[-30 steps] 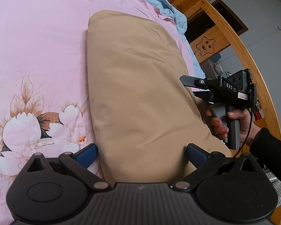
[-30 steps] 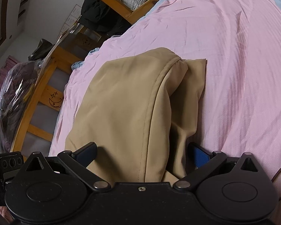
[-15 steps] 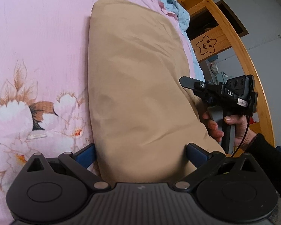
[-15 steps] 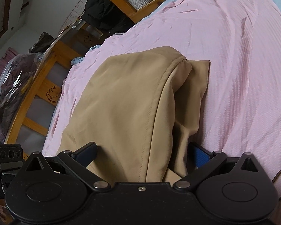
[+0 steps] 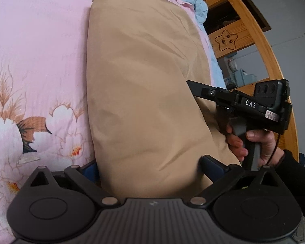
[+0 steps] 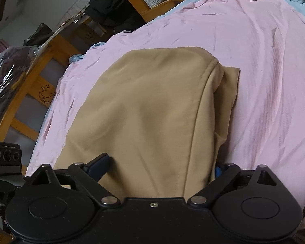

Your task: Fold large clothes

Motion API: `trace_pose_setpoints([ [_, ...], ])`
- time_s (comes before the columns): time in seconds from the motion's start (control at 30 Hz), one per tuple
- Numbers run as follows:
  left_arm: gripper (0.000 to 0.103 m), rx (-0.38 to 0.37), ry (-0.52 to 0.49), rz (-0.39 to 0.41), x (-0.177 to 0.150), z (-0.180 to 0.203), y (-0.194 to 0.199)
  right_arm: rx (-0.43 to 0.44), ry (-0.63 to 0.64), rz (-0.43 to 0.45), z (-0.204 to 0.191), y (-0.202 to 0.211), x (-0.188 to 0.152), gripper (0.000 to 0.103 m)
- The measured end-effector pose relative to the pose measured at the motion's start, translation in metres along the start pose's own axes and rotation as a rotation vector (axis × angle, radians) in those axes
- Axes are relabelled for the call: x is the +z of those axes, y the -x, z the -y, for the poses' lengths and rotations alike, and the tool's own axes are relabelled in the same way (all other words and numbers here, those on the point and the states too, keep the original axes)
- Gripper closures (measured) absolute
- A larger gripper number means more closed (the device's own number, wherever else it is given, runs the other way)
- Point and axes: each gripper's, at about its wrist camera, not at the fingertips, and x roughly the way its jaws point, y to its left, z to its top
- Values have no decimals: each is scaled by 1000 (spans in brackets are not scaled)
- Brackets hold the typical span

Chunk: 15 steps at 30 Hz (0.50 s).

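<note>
Spanning the tan garment [image 5: 144, 85] on the pink sheet [image 5: 36, 46], both grippers' jaws spread wide, gripping nothing

One tan garment [image 5: 144, 85] lies on one pink bedsheet [image 5: 36, 46]. Two grippers are there: the left gripper [image 5: 150, 164] at the garment's near edge, the right gripper [image 6: 162, 162] beside it. One wooden bed frame [image 5: 260, 34] borders the sheet.

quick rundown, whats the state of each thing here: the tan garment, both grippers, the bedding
tan garment: folded over in layers, near end raised off the bed
left gripper: jaws wide, cloth bunched between them
right gripper: jaws wide, cloth between them
pink sheet: spread, lightly creased
blue blanket: bunched at the bed edge
</note>
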Motion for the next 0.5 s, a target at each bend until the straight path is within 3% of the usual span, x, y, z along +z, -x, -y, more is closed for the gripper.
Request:
trace_pose_setpoints([
  [0.07,6,8,-2,-5,1,2,1,2,-23,3,0,1,-1,20],
  [0.13,8,6,-9,-8,2,4,3,13,-37,4,-1,4,-2,36],
  [0.33,11,-17,-72,7,10,6,23,32,27,62,-19,23,-3,67],
  [0.5,12,19,-180,94,27,10,54,43,59,129,-38,28,3,73],
])
